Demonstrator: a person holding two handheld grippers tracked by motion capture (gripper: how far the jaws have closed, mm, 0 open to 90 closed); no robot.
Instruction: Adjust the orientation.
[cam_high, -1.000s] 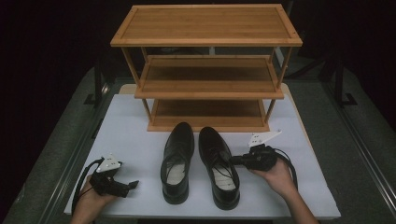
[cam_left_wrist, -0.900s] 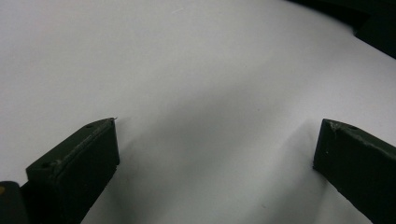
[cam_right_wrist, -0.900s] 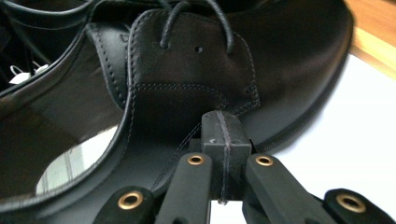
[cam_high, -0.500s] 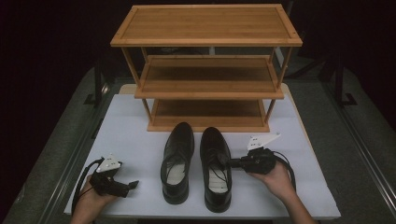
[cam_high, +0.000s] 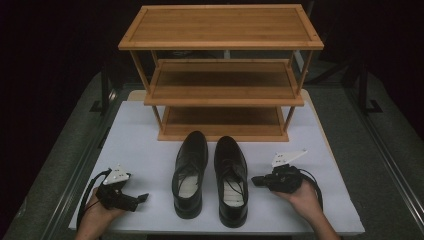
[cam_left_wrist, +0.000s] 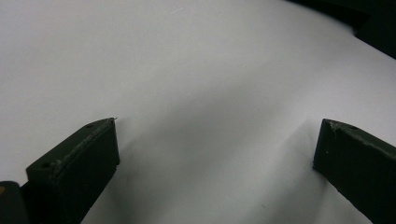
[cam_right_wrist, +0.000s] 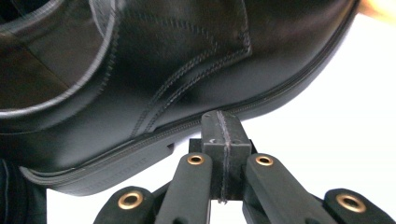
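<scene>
Seen from above: white counter (cam_high: 150, 150), left gripper (cam_high: 142, 198) near its front left corner, two black shoes side by side at the middle, right gripper (cam_high: 256, 181) just beside the right shoe (cam_high: 231, 181). Behind the shoes, a wooden rack (cam_high: 220, 85) with three shelves, all bare.

Given by the left gripper view and lost from above: jaws set wide, nothing between them, bare white counter beneath. Given by the right gripper view: jaws pressed flat together, holding nothing, tips close against the sole edge of the right shoe at its outer side; touching or just short of it, cannot tell. Stitching on the leather and the shoe's opening at the upper left of that view, a pale glimpse of the counter at the right. Not given by either gripper view: the rack and the left shoe (cam_high: 190, 172).

Left hand (cam_high: 95, 215) low at the counter's front edge, wrapped round its gripper from below, jaws pointing right toward the shoes, well apart from them. Grey plate on top, black cable looping out to the left. Right hand (cam_high: 300, 197) cupping its gripper from behind, forearm coming in from the bottom right, jaws pointing left at the right shoe's side. Grey plate tilted up, cable curling round the wrist.

Counted: two grippers, two hands, two shoes with toes toward the rack, one rack.
</scene>
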